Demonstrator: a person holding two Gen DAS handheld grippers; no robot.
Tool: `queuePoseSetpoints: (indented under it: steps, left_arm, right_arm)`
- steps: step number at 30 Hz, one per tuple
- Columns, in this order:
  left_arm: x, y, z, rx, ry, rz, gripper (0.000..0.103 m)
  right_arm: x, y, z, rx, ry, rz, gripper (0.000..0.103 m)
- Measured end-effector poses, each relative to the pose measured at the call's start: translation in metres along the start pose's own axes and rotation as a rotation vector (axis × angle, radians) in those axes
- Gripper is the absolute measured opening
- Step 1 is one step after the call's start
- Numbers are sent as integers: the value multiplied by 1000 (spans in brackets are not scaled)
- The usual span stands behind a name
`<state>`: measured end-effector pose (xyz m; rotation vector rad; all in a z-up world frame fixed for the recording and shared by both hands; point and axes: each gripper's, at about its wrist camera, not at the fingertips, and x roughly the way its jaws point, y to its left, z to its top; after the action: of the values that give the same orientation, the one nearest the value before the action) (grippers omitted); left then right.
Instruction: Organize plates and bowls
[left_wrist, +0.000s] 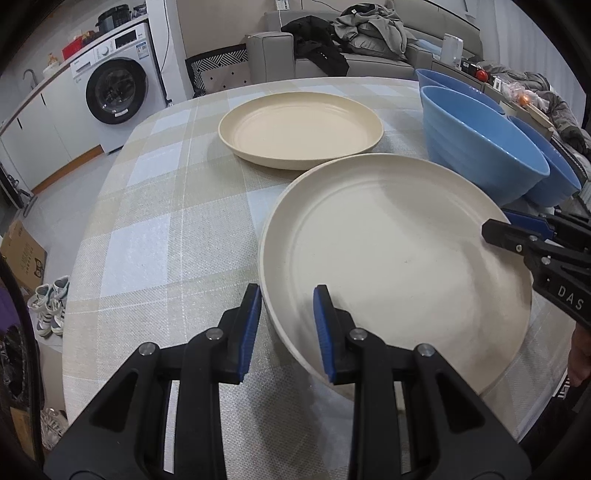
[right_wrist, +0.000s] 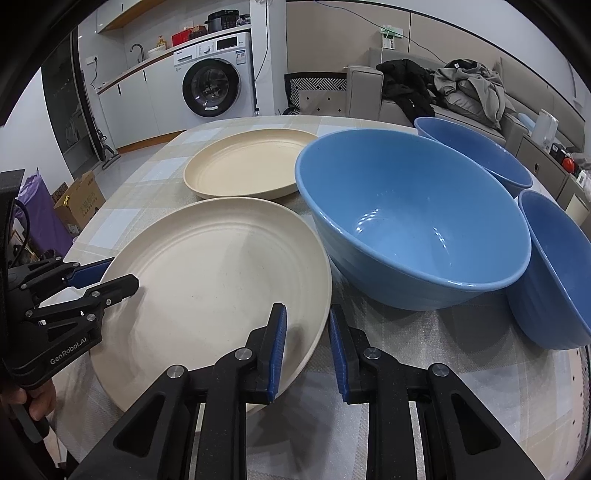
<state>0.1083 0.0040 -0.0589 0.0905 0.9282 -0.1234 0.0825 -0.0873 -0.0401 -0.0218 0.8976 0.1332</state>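
Observation:
A large cream plate lies near the table's front edge. My left gripper is open, its jaws straddling the plate's left rim; it also shows in the right wrist view. My right gripper is open and straddles the plate's right rim; it also shows in the left wrist view. A second cream plate lies farther back. Three blue bowls stand to the right: a big one, one behind it and one at the far right.
The table has a checked cloth. A washing machine and counter stand at the back left. A grey sofa with clothes is behind the table. A cardboard box and shoes are on the floor at the left.

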Motion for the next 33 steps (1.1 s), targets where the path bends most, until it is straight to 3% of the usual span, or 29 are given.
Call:
queuePoseSetpoints:
  steps: [12,18,21,25,27,31,33]
  left_arm:
    - [2,16,3,-60,11,-24,28]
    - [-13,31,7,-119,-17,-57,56]
    - [-26,36,10,-135,-33,-55,77]
    - [-40,41,13,-150,-34,-72,80]
    - [-47,42,13,-160,-48,-71,82]
    - [-63,44,16,-180,-93,-55,102]
    - [-70,44,17,-192,-105,-72,102]
  right_arm:
    - [1,-1,-1,5,1,13,26]
    - [-12,1,0,5,-20,56,46]
    - [-22,6,1,-9,-37,79,52]
    - [-39,11,5,-33,-83,103,83]
    - [-49,13,9,-48,-107,101,83]
    - [-70,12,18,-62,-160,101,96]
    - [-80,10,24,-66,-189,103,100]
